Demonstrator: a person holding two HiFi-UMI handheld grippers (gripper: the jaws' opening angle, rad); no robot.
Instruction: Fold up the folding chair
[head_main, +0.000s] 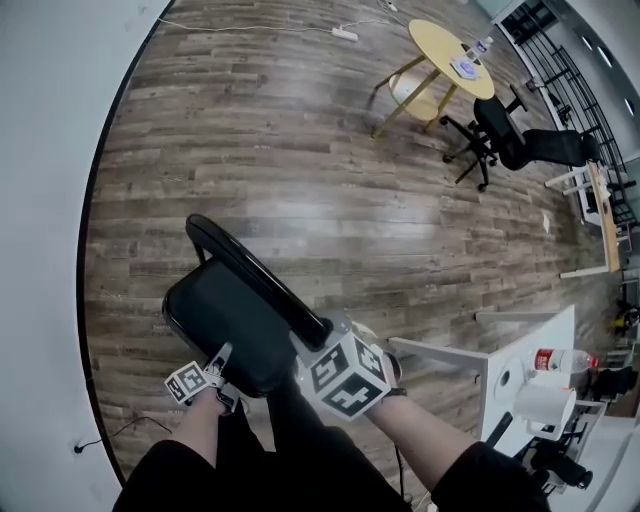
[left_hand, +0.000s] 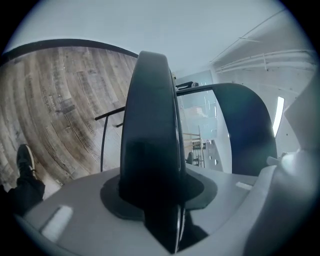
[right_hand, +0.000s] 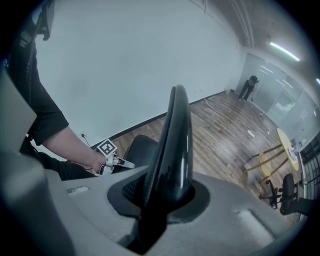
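The black folding chair stands just in front of me on the wood floor. Its padded seat (head_main: 225, 320) is at the left and its curved backrest (head_main: 255, 270) runs diagonally down to the right. My left gripper (head_main: 218, 368) is shut on the seat's near edge, and that edge (left_hand: 150, 125) fills the slot between the jaws of this gripper (left_hand: 160, 205). My right gripper (head_main: 318, 340) is shut on the backrest's lower end, where the glossy backrest (right_hand: 175, 140) rises from between the jaws of this gripper (right_hand: 160, 205). The right gripper view also shows the left gripper (right_hand: 119, 162) at the seat (right_hand: 142, 147).
A white desk (head_main: 520, 365) with a bottle (head_main: 558, 360) and a paper roll stands close on the right. Farther off are a round yellow table (head_main: 450, 55) and a black office chair (head_main: 510, 135). A cable (head_main: 110, 435) lies by the left wall.
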